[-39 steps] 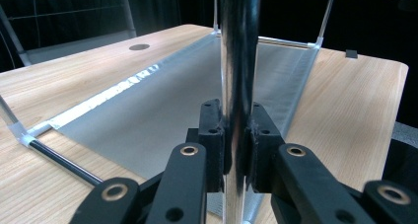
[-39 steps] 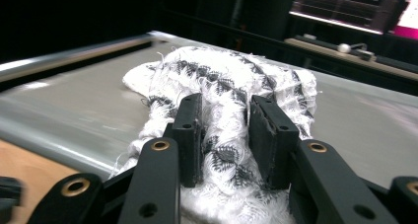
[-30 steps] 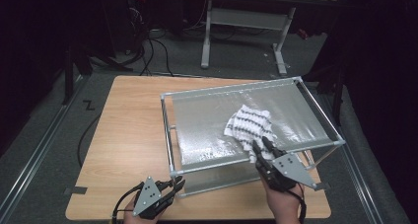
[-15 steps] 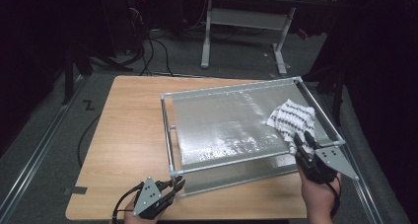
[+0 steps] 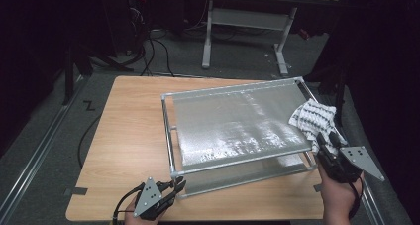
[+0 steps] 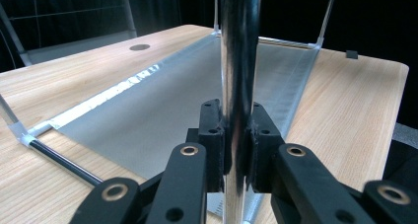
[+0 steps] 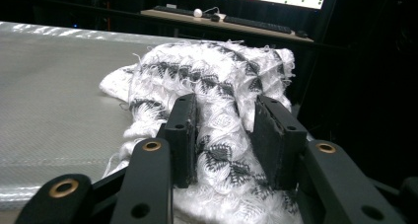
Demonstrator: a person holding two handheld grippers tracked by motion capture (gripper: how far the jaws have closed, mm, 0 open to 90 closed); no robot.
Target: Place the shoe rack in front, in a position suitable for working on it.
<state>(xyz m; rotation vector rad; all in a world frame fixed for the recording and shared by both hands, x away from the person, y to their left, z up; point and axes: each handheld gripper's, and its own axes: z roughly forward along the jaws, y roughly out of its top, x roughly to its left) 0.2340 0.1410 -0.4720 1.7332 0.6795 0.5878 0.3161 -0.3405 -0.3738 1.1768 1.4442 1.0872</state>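
Observation:
A metal-framed rack [image 5: 233, 88] with a silvery mesh top [image 5: 233, 123] stands on the wooden table [image 5: 131, 131]. At its near left corner my left gripper [image 5: 179, 184] is shut on the rack's upright chrome post [image 6: 240, 46], which stands between the pads [image 6: 236, 135]. A white cloth with a black pattern [image 5: 311, 117] lies bunched on the mesh's right edge. My right gripper [image 5: 327, 138] reaches it from the near side. Its jaws have just been opening, and a fold of the cloth [image 7: 217, 71] sits loosely between them [image 7: 226, 135].
The rack covers the right half of the table, with its lower mesh sheet [image 6: 162, 110] sloping down to the tabletop. Bare wood lies to its left. Beyond the table stands a desk frame [image 5: 242, 22] on a dark floor with cables [image 5: 153, 46].
My right gripper has dragged the cloth from the middle of the mesh to its right edge. Its jaws stand wider now. The left gripper stays on the post.

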